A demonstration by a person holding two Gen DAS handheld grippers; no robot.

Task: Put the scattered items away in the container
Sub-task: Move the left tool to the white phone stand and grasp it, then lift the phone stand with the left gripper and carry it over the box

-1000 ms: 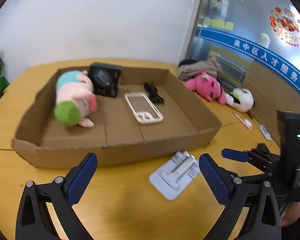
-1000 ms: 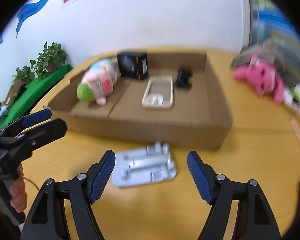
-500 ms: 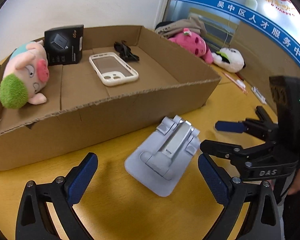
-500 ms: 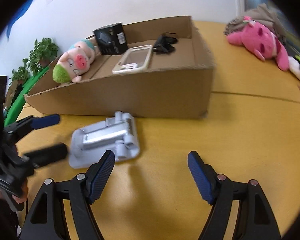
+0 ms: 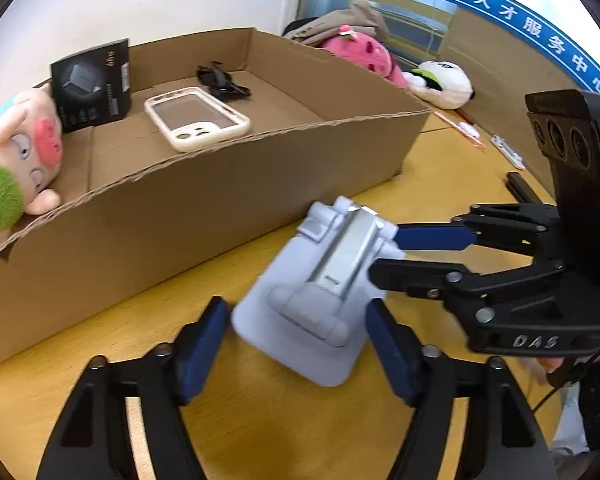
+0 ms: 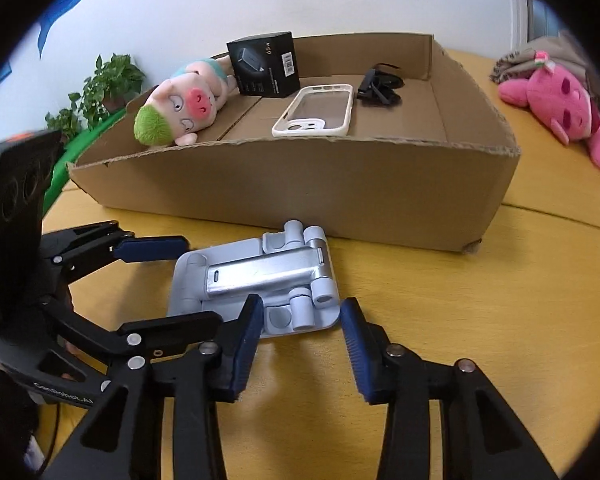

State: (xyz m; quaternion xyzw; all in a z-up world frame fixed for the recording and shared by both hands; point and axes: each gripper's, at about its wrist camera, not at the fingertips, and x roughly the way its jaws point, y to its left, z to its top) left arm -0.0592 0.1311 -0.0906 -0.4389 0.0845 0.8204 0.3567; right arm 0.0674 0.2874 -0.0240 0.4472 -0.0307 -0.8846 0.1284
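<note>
both grippers have closed in on the stand (image 5: 320, 292) over the last second; a second ago it sat well ahead of them, now it's between the fingers of each. reads as the grasp phase for the next item, lift not started.

stand lies flat on the worktop (image 6: 480, 320), folded, just in front of the box (image 6: 300, 184) near wall, outside it.

left gripper (image 5: 296, 344): jaws spread, straddling the stand's near end, pads close to its edges; contact not clear, frame is blurred there. right gripper (image 6: 300, 336): jaws spread, at the stand's hinge corner, left pad at or touching the base edge, right pad apart. neither is pinching yet.

the two approach at right angles, so the right gripper's fingers sit close to the left's; collision risk if both close.

already in the box: pig plush (image 6: 176, 108), black carton (image 6: 264, 64), phone case (image 6: 316, 110), black clip (image 6: 378, 84). pink plush (image 6: 556, 104) is on the worktop, well apart.
</note>
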